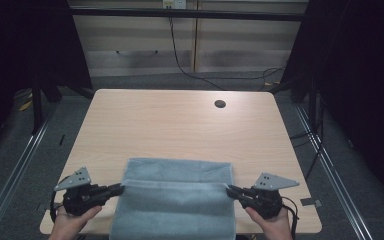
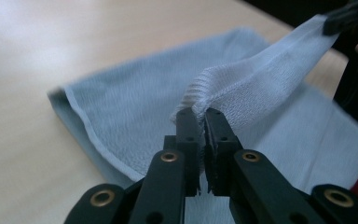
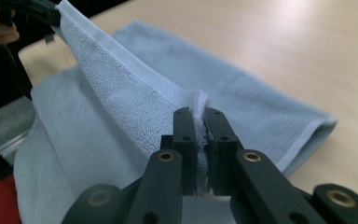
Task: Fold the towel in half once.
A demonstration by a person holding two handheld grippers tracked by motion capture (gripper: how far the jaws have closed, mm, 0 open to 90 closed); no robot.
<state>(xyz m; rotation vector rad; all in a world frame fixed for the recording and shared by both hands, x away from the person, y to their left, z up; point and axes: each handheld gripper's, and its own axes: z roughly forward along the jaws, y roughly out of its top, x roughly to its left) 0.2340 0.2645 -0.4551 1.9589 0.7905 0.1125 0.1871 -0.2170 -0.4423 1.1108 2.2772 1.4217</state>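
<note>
Pale blue towel (image 1: 175, 200); folded, edge lifted

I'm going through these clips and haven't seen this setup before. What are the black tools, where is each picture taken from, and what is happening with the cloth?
No robot here: a person holds a hand-held gripper in each hand. The high view looks down on a wooden table from the person's side, with the left gripper and right gripper near the bottom. The other two pictures come from cameras riding on each gripper, looking along its two black jaws.

On the table lies a light blue towel, folded, its near part hanging over the table's edge. Each gripper's jaws are shut on one end of a towel edge, so a strip of cloth is lifted and stretched between them. In the left gripper view, the left gripper pinches a bunched corner; in the right gripper view, the right gripper does likewise.
</note>
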